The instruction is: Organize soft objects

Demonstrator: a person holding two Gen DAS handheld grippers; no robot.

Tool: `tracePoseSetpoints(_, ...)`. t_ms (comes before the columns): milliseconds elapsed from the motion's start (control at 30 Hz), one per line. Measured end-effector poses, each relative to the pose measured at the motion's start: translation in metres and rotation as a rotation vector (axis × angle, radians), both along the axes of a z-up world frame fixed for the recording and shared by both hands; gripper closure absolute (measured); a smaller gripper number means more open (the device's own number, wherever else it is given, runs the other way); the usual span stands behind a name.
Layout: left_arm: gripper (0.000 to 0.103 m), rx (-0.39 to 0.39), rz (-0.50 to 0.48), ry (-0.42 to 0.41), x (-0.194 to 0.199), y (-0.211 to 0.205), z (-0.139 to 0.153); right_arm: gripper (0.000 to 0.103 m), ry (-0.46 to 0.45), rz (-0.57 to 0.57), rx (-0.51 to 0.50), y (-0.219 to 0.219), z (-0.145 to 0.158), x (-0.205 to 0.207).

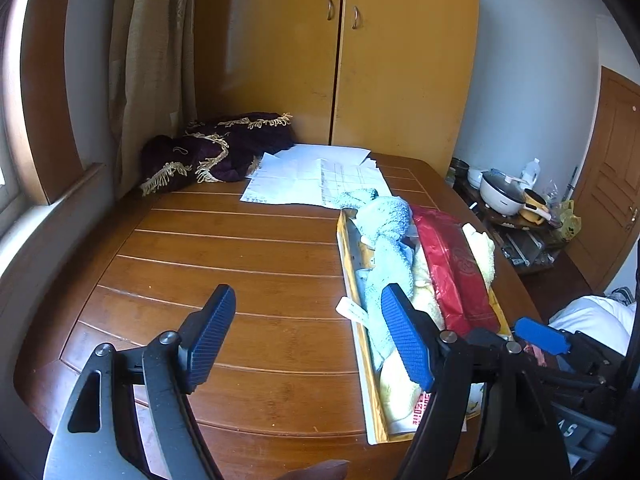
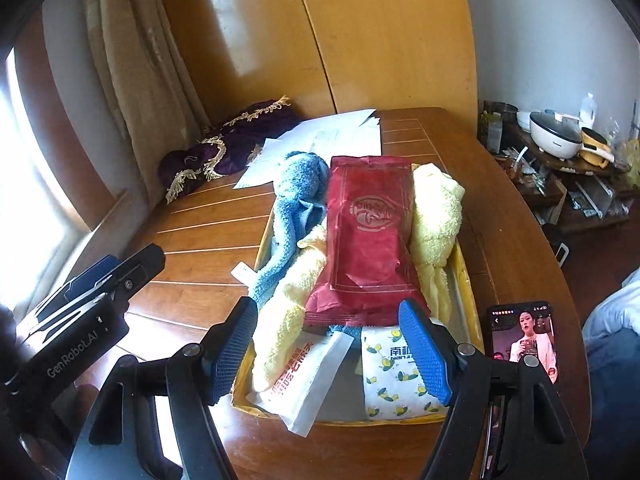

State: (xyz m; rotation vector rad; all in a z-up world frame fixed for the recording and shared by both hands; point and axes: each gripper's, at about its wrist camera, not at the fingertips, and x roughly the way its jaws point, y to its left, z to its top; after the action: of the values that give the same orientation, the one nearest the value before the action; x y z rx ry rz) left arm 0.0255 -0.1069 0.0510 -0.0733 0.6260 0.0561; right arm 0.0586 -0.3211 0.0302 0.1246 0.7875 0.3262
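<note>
A yellow-rimmed tray (image 2: 467, 280) on the wooden table holds a blue towel (image 2: 298, 192), yellow towels (image 2: 436, 208), a red soft pack (image 2: 368, 232), a white packet with red print (image 2: 304, 376) and a lemon-print pack (image 2: 394, 380). My right gripper (image 2: 330, 350) hovers open over the tray's near end, empty. My left gripper (image 1: 308, 338) is open and empty above the table left of the tray (image 1: 352, 280); its right finger overlaps the blue towel (image 1: 386, 240). The red pack (image 1: 456, 268) lies along the tray's right side.
A purple fringed cloth (image 1: 208, 152) and white papers (image 1: 316, 176) lie at the table's far end before a wooden wardrobe (image 1: 340, 52). A phone (image 2: 524, 340) with a lit screen lies right of the tray. A side shelf with pots (image 2: 560, 140) stands at right.
</note>
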Motion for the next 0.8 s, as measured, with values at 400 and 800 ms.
tracePoseSetpoints(400,0.028,0.031,0.023,0.006,0.0,0.0,-0.004,0.028,0.016,-0.021,0.007,-0.004,-0.002,0.007)
tracePoseSetpoints(800,0.028,0.035,-0.005,0.046,0.01,-0.009,-0.011,0.028,0.01,-0.015,0.061,-0.018,-0.003,0.014)
